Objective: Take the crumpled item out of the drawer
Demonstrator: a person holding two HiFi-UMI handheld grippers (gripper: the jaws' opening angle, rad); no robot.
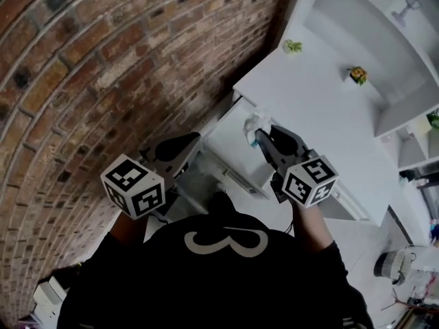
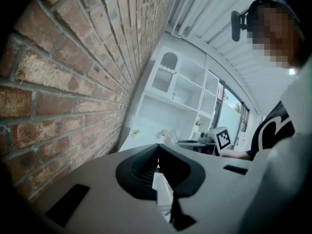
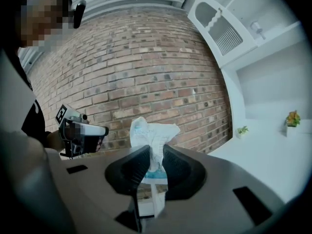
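Main step looks done. Your right gripper (image 3: 155, 154) has the crumpled item (image 3: 151, 135), a white wad with a bit of blue, held up in the air. In the right gripper view it sits against the brick wall (image 3: 146, 67), about level with the white surface (image 3: 273, 155). In the head view the item (image 1: 255, 124) hangs over the open drawer (image 1: 230, 141), so I judge it clear of the drawer, not resting in it. What's left, as far as I can tell: carry it away or set it down. The drawer is open.

The right fingers (image 3: 132, 167) are at a narrow gap, clamped on the lower part of the wad, with the top puffing out above them.

On your left gripper (image 2: 157, 152), the fingers (image 2: 141, 168) are closed tip to tip with nothing between them. It is up beside the drawer, touching nothing that I can see.
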